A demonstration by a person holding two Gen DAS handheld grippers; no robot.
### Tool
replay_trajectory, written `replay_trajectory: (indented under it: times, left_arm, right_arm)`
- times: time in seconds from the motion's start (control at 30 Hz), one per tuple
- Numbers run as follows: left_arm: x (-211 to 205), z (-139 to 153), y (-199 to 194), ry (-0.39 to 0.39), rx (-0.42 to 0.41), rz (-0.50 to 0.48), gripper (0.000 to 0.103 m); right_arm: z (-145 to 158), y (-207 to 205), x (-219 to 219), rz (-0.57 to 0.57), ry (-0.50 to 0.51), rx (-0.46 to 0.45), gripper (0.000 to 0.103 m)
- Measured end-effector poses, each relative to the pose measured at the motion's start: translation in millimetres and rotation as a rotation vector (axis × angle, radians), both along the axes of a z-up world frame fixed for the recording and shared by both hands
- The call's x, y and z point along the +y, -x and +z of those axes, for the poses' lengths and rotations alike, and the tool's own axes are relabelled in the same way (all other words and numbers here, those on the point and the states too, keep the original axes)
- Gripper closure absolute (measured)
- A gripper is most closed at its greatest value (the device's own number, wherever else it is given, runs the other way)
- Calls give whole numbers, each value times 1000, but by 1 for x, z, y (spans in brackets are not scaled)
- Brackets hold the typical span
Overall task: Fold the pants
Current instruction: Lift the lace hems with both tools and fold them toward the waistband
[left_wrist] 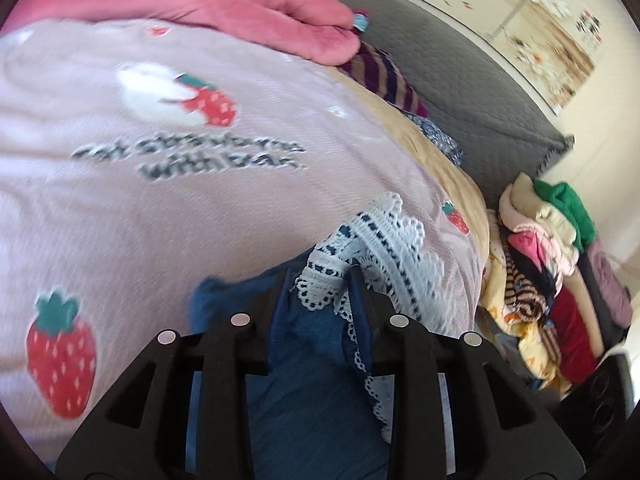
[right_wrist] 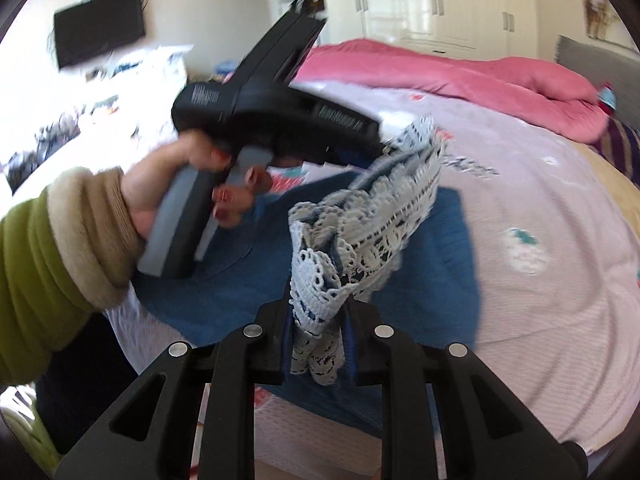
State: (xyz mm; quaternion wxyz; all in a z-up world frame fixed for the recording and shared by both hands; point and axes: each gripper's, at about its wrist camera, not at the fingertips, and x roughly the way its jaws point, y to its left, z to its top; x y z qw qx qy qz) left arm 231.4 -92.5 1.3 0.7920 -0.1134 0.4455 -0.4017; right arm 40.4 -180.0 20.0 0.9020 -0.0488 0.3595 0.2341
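Blue pants (right_wrist: 448,276) with a white lace hem (right_wrist: 384,224) lie partly on the bed, and their hem end is lifted. In the right wrist view my right gripper (right_wrist: 320,312) is shut on a bunch of the lace. The lace stretches up to the tip of my left gripper (right_wrist: 380,148), which a hand (right_wrist: 168,184) in a green sleeve holds at the upper left. In the left wrist view my left gripper (left_wrist: 320,284) has the lace hem (left_wrist: 360,248) and the blue pants cloth (left_wrist: 312,380) pinched between its fingers.
The bed has a pale pink strawberry-print cover (left_wrist: 120,200) and a rolled pink quilt (left_wrist: 240,8) at the far side. A grey headboard (left_wrist: 460,92), a striped garment (left_wrist: 380,76) and a pile of clothes (left_wrist: 540,248) beside the bed are to the right.
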Motion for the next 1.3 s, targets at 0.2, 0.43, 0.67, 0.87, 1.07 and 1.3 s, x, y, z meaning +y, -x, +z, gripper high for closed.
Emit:
replay_trajectory:
  times: [0.2, 0.43, 0.67, 0.87, 1.07, 1.3]
  left_arm:
    - [36, -2, 6, 11, 6, 91, 64]
    - [80, 3, 13, 98, 34, 200, 54]
    - [90, 11, 36, 151, 35, 200, 39]
    - [77, 11, 34, 110, 56, 182, 31]
    - [61, -7, 9, 48, 150, 206, 35]
    - [52, -16, -5, -42, 216, 221, 89]
  right_arm:
    - [-14, 5, 39, 86, 65, 18, 75]
    - [-16, 21, 56, 192, 47, 11, 56]
    - [7, 34, 35, 265, -120, 23, 47]
    - [29, 21, -20, 96, -157, -26, 39]
    - [16, 23, -14, 103, -98, -21, 37]
    - [-14, 30, 44, 241, 104, -32, 49]
